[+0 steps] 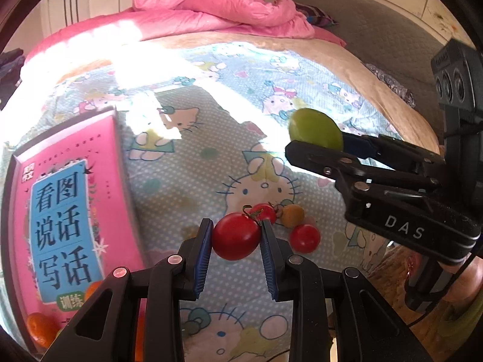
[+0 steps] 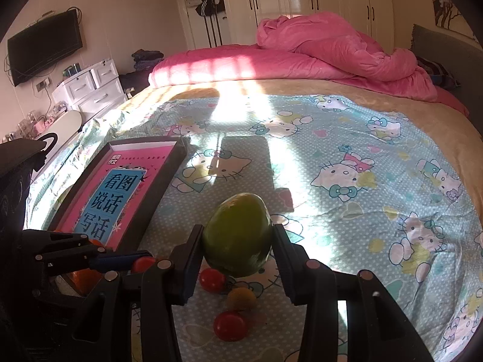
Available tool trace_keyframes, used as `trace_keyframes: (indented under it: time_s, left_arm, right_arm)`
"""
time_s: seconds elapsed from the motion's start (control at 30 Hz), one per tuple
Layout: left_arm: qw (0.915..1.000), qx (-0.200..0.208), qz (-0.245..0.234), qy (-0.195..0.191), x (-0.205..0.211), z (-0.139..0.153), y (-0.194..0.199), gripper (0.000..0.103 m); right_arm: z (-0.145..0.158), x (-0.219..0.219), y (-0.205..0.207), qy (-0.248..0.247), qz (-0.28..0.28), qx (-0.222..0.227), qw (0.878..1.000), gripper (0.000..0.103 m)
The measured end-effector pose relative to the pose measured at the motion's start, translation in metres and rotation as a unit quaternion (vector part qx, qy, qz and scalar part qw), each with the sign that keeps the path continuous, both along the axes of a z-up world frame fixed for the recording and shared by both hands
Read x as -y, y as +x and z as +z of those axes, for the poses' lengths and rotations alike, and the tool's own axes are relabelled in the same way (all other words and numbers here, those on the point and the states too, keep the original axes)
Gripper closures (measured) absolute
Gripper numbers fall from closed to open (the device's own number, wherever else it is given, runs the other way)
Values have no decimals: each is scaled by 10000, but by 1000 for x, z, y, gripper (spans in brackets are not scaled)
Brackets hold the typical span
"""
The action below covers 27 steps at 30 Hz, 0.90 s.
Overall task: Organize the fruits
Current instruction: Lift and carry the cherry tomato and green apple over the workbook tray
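Pink and blue, the book (image 2: 116, 194) lying in the dark shallow tray (image 2: 157, 203) is the biggest thing on the cartoon-cat bedsheet (image 2: 347, 187), and the tray looks like the place where the fruit is being gathered: something orange, most likely one or two oranges (image 1: 40, 327), shows at its near end, though the left gripper's frame hides much of it, so I cannot give a sure count there. Next in size is the single green fruit (image 2: 237, 236), egg-shaped, clamped between the jaws of the right gripper (image 2: 238, 241) and held up off the sheet, out in front of the tray and not yet over it. Smaller again is the red tomato (image 1: 235, 236) with its green stalk, pinched between the blue pads (image 1: 203, 256) of the left gripper (image 1: 234, 241), which is closed tight on it; it too appears lifted clear of the sheet. Below the two grippers, loose fruit is left on the sheet in a small cluster: two red tomatoes (image 1: 305, 237) and one little yellow-orange fruit (image 1: 292, 215), close together and well apart from the tray. By my count that makes three red tomatoes in all, one green fruit, one small yellow one, one book and one tray. As a judgement, the job is somewhere in the middle: two pieces are in hand and on their way, three more wait on the sheet, and only the orange pieces seem to be put away so far.
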State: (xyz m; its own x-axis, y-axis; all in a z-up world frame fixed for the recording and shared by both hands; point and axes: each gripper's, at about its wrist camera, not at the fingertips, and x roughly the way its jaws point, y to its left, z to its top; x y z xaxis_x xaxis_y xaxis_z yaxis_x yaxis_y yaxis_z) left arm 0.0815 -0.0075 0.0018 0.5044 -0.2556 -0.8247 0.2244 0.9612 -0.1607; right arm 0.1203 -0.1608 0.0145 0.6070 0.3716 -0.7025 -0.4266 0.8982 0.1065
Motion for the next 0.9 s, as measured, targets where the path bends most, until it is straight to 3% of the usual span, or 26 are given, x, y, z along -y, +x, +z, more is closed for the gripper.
trace_keyframes:
  time_s: [0.43, 0.9]
  left_arm:
    - [9968, 129, 787, -29, -66, 20, -8, 71]
    - [9871, 178, 1592, 78, -135, 17, -21, 71]
  right_arm:
    - [10, -1, 3, 671, -8, -111, 9977, 58]
    - [17, -68, -15, 850, 806, 38, 9931, 58]
